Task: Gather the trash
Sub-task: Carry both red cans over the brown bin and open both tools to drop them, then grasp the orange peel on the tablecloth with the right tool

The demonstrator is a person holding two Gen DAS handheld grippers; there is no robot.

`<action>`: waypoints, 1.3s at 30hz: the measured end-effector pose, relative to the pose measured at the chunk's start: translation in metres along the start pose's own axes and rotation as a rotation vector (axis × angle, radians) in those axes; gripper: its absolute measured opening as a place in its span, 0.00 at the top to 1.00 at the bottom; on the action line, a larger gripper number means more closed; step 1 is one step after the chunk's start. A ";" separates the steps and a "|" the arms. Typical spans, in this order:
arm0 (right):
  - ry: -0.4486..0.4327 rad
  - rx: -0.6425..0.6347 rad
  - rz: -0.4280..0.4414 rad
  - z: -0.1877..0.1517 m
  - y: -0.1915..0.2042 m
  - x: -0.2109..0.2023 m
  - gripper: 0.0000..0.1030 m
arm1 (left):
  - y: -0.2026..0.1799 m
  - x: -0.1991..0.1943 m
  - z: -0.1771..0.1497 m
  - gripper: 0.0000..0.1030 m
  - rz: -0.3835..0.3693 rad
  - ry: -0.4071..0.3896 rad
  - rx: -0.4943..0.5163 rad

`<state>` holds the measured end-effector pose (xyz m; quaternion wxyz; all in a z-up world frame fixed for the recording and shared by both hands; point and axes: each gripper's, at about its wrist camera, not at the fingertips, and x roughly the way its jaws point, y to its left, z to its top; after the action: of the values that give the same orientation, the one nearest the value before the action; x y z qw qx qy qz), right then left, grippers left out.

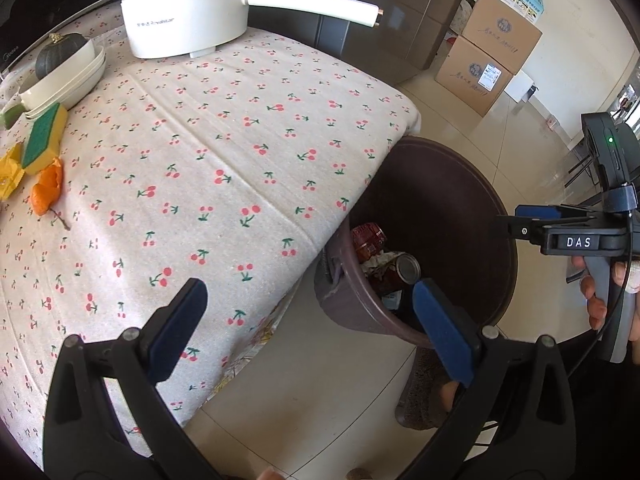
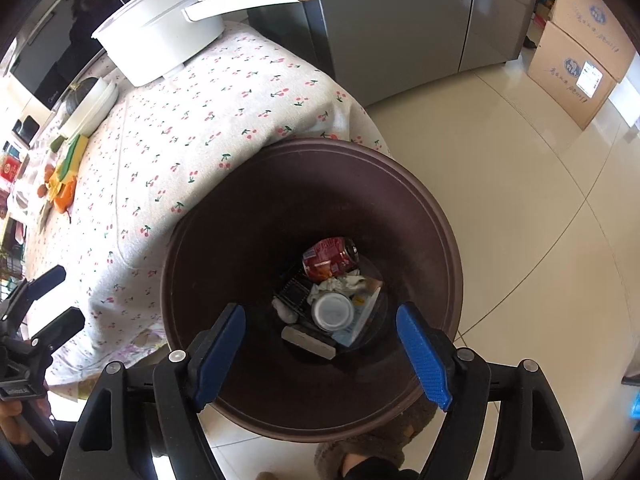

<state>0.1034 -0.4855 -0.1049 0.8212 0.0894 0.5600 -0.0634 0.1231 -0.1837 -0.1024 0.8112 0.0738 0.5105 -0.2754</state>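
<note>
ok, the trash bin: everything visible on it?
The trash bin is round, dark brown, plastic-looking, with a wide flared rim. It stands upright on the tile floor, its rim tucked against the cherry-print tablecloth. At its bottom lie a red can, crumpled paper and wrappers. The open right gripper hangs above it, not touching.

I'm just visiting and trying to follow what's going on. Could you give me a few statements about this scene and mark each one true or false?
1. The brown bin already holds a red can. True.
2. The right gripper grips a can. False: its jaws stand open and empty above the bin.
3. Orange peel lies on the cherry-print tablecloth. True.
4. The left gripper is shut. False: its jaws are wide open with nothing between them.
5. The white pot sits on the floor. False: it stands on the table.
</note>
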 end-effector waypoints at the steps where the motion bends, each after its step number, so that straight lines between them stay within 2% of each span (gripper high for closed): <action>1: 0.002 -0.005 0.002 0.001 0.004 0.000 0.22 | 0.004 -0.002 -0.001 0.01 0.005 -0.002 -0.007; 9: -0.003 -0.064 0.018 0.014 0.045 0.000 0.22 | 0.043 -0.020 -0.013 0.01 0.054 -0.008 -0.089; 17: -0.028 -0.168 0.039 0.027 0.107 0.000 0.19 | 0.109 -0.052 -0.025 0.01 0.152 -0.034 -0.206; 30: -0.013 -0.308 0.111 0.052 0.242 0.033 0.19 | 0.215 -0.104 -0.070 0.01 0.258 -0.071 -0.439; 39: -0.024 -0.390 0.156 0.068 0.342 0.080 0.19 | 0.265 -0.119 -0.081 0.01 0.391 -0.082 -0.481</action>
<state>0.2647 -0.1666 -0.1288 0.8320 -0.0292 0.5432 0.1088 0.1591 0.1147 -0.0795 0.8630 -0.0344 0.5039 0.0118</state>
